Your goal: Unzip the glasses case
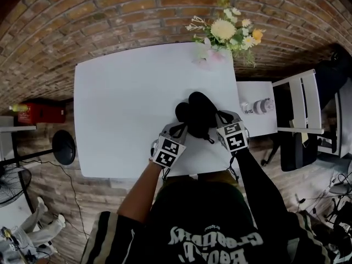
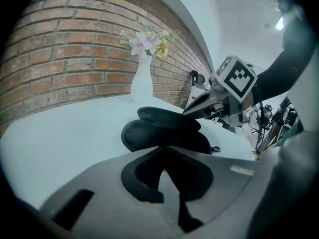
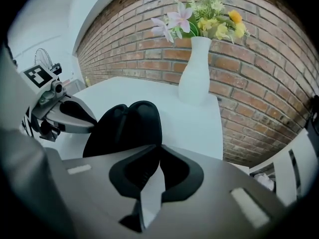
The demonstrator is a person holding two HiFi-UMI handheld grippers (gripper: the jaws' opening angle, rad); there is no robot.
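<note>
A soft black zip-up glasses case (image 1: 197, 111) lies on the white counter (image 1: 121, 103), on the person's side of the white ceramic vase of pink and yellow flowers (image 1: 223, 34) and well apart from it. The vase stands at the counter's far edge against the red brick wall (image 1: 110, 10). The case gapes like a clamshell, its two padded halves (image 2: 164, 133) parted, one lobe above the other, with the hinge end toward the vase.

Both tools meet at the end of the case farthest from the vase. The left hand-held gripper (image 1: 181, 129) comes in low from the person's left. In its own view its black pads (image 2: 144, 176) taper until the tips come together right on the rim of the lower half (image 2: 160, 148). The right hand-held gripper (image 1: 219, 117) reaches in from the other side. Its tips likewise pinch shut against the case's dark edge (image 3: 159, 147), and from across it is seen touching the upper half (image 2: 187, 112).

From the right gripper view, the case (image 3: 129, 126) stands in front of the vase (image 3: 194, 73), with the left tool (image 3: 92, 121) pressed to its side.
</note>
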